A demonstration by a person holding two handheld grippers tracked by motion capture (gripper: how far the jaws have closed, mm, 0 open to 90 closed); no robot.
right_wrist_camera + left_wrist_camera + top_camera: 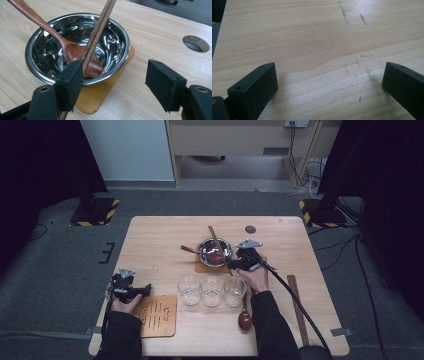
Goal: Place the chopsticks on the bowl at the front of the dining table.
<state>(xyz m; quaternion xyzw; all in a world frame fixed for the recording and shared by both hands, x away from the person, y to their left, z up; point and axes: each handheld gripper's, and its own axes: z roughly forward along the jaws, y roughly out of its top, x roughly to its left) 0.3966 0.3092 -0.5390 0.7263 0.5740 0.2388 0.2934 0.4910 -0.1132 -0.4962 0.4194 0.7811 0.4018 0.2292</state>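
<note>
**A:** While the right gripper (115, 85) hangs just beside the steel bowl (117, 37), its jaws are spread with nothing pinched. The chopstick (96, 35) leans across the bowl's rim and runs down past the inner face of the left-hand jaw in the right gripper view. Touching it or just in front? I can't tell.

**B:** Looks to me like the chopstick step is in hand. It sits with its upper part over the bowl, lying over the wooden spoon (75, 51) that rests inside. To do it well I'd shift sideways so the stick is centred between the pads before any squeeze, and grip low, clear of the rim (metal bowl on a little mat (100, 95), it'll slide if nudged).

**A:** Agreed. Pose-wise, in the high view the right hand (256, 276) reaches over the three glasses (212, 291), gripper aimed at the bowl.

**B:** And the left gripper (329, 82) is parked on the near left of the table (312, 37), jaws wide apart over bare wood, near the slotted wooden board (159, 314).
</note>
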